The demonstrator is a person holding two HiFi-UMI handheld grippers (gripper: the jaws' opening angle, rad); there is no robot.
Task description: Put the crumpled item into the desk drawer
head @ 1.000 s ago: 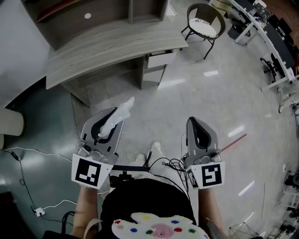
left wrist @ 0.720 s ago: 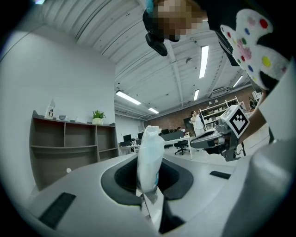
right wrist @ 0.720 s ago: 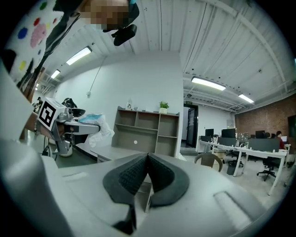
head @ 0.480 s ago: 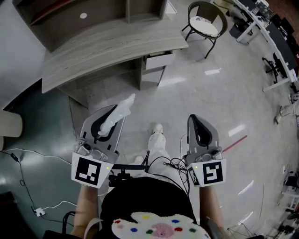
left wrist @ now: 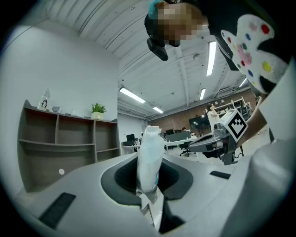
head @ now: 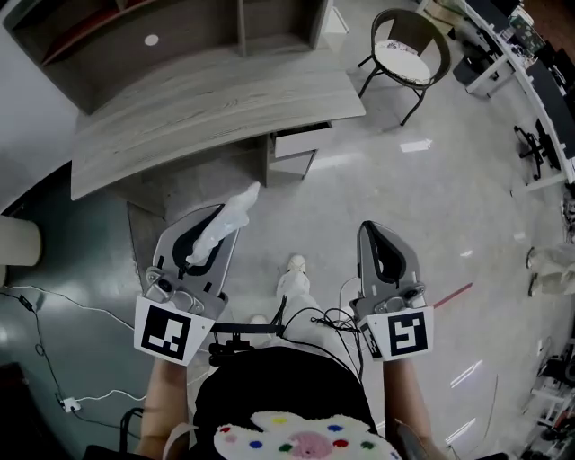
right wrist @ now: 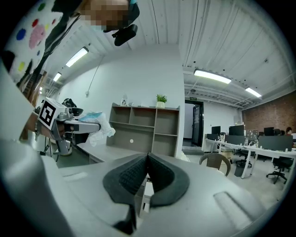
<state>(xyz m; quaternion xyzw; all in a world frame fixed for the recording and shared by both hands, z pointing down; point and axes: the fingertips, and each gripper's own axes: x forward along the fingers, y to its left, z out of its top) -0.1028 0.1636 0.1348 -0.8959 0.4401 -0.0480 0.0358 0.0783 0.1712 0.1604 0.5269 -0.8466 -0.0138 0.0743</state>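
A crumpled white item (head: 228,218) with a bit of blue sticks out from between the jaws of my left gripper (head: 212,226), which is shut on it; in the left gripper view the crumpled item (left wrist: 150,159) stands upright between the pads. My right gripper (head: 377,235) is shut with nothing in it, its ribbed pads (right wrist: 138,173) pressed together. Ahead stands the grey wooden desk (head: 198,108), with its drawer unit (head: 296,144) under the right end, the top drawer slightly pulled out. From the right gripper view the left gripper (right wrist: 78,125) and the crumpled item (right wrist: 99,127) show at the left.
A shelf unit (head: 171,27) stands behind the desk. A round chair (head: 409,49) is at the upper right, with office desks (head: 530,81) further right. White cables (head: 54,296) run over the dark floor at left. My shoe (head: 293,269) shows on the pale floor.
The desk and chair have shifted in the head view and the desk looks nearer; both grippers keep their places in the picture. The foot on the floor has changed position.
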